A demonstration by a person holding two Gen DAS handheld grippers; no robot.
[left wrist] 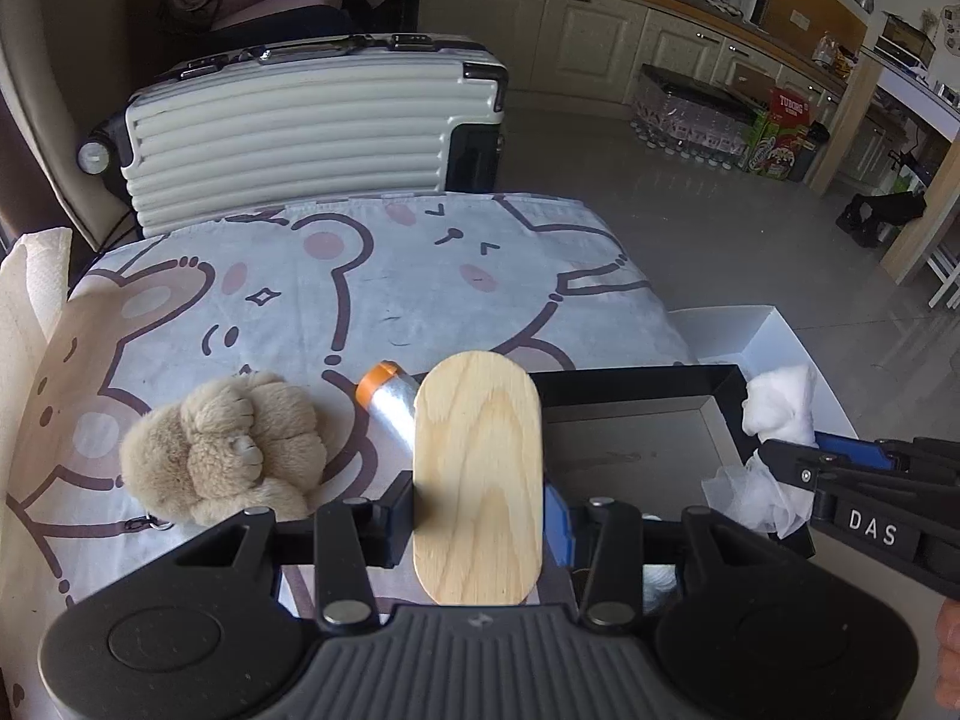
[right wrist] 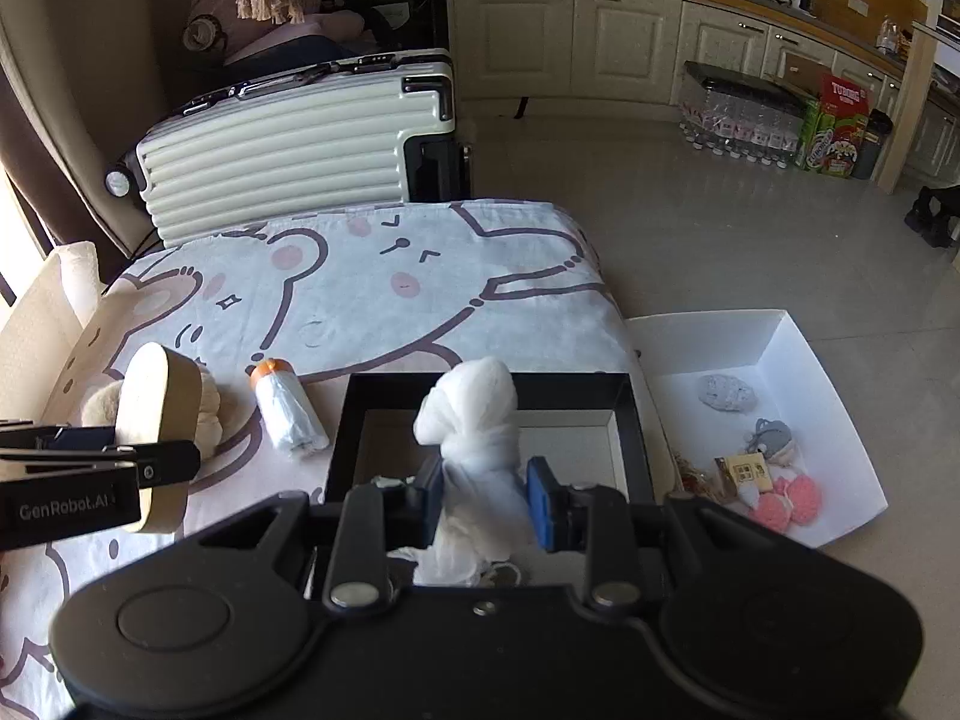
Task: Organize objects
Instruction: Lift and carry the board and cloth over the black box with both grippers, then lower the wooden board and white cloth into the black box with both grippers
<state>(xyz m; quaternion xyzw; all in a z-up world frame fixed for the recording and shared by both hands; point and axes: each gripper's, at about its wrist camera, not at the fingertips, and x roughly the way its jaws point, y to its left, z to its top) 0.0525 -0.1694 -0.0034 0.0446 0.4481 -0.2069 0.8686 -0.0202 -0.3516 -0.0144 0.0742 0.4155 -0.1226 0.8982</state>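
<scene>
Bed-sheeted table [left wrist: 372,276] carries a black tray [right wrist: 360,420]. Left hand-held gripper [left wrist: 480,516] clamps a wooden oval [left wrist: 477,474]; right hand-held gripper [right wrist: 486,498] pinches white cloth [right wrist: 474,420] over the tray — limp fabric may slip loose.

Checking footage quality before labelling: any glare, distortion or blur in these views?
Left wrist: fisheye bends the cabinets, corners vignette dark, wooden piece slightly soft. Right wrist: same bending, sunlight washes out the left edge, white cloth bundle bright.

both wrist views look steeply down along their tongs, close over the bed [left wrist: 360,276], sharing the black tray [right wrist: 480,384] and suitcase [left wrist: 288,138].
</scene>
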